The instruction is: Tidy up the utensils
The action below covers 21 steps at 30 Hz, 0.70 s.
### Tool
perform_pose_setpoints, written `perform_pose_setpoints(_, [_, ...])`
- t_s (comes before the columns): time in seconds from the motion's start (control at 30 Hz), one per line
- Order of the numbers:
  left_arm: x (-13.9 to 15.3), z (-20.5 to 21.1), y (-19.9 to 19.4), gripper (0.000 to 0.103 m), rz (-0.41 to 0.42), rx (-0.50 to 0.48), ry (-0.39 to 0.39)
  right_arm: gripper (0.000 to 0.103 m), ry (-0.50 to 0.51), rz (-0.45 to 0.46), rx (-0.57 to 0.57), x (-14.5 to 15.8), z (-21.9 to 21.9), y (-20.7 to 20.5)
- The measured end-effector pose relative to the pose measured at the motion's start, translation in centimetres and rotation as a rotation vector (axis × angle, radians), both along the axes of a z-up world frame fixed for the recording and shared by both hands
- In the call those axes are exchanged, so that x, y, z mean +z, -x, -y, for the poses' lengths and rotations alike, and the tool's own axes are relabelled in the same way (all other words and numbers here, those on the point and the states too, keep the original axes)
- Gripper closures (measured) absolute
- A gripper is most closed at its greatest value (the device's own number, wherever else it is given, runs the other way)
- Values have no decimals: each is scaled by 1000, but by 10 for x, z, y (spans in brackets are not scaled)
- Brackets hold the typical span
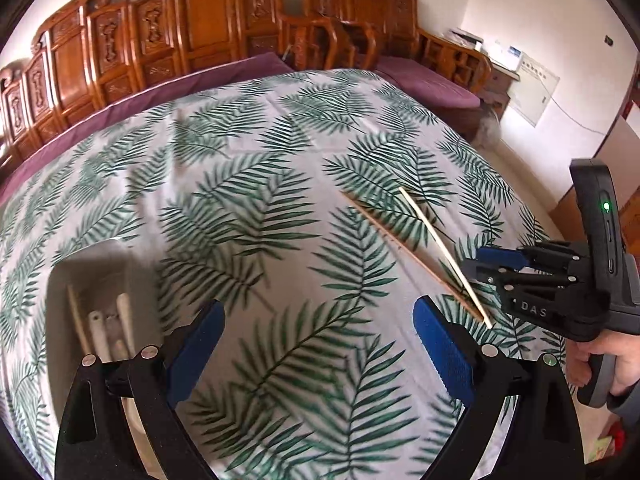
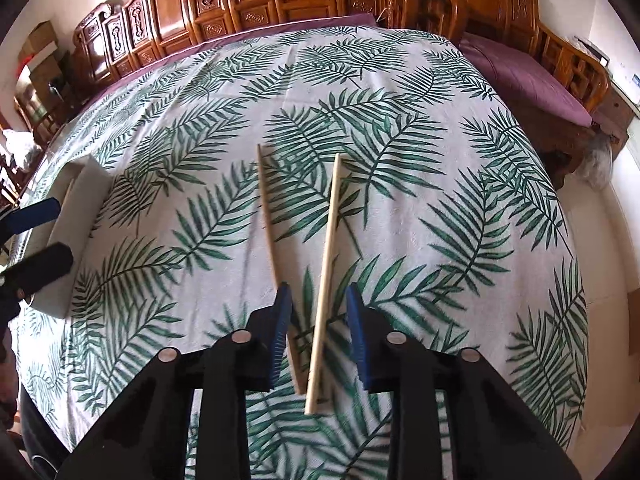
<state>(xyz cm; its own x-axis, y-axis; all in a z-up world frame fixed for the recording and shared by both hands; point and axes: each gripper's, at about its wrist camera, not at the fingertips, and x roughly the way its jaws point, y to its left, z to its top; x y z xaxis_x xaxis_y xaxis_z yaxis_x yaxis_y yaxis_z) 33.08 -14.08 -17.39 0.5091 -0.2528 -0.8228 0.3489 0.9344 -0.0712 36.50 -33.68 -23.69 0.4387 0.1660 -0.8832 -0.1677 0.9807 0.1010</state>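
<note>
Leaf-print cloth (image 2: 400, 208), slim wooden chopsticks (image 2: 326, 264)

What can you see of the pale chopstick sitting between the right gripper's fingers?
The pale chopstick is a slim, straight, light wooden-looking stick. It lies on the leaf-print tablecloth, its far tip pointing away from the camera, its near end between the open fingers of the right gripper. Neither pad visibly touches it. A darker chopstick lies to its left, converging toward it near the gripper; whether they touch is unclear.

Two close, downward wrist views, shared leaf-print tablecloth (image 1: 280, 184) (image 2: 400, 120)
</note>
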Motion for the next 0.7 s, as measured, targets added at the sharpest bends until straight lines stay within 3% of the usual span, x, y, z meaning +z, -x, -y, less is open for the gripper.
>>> perform_pose_setpoints(0.33, [-23,30,-20,12,-42,-18,-29,84,17,-29,37,-17,3,-17])
perform_pose_setpoints(0.47, [-30,38,-31,12,-57,-20,-40,97,37,-22,40,-18,6,-18])
perform_pose_setpoints(0.7, [-39,58,-45,12,-73,-35,-44,97,33,-23,42,-17,11,-11])
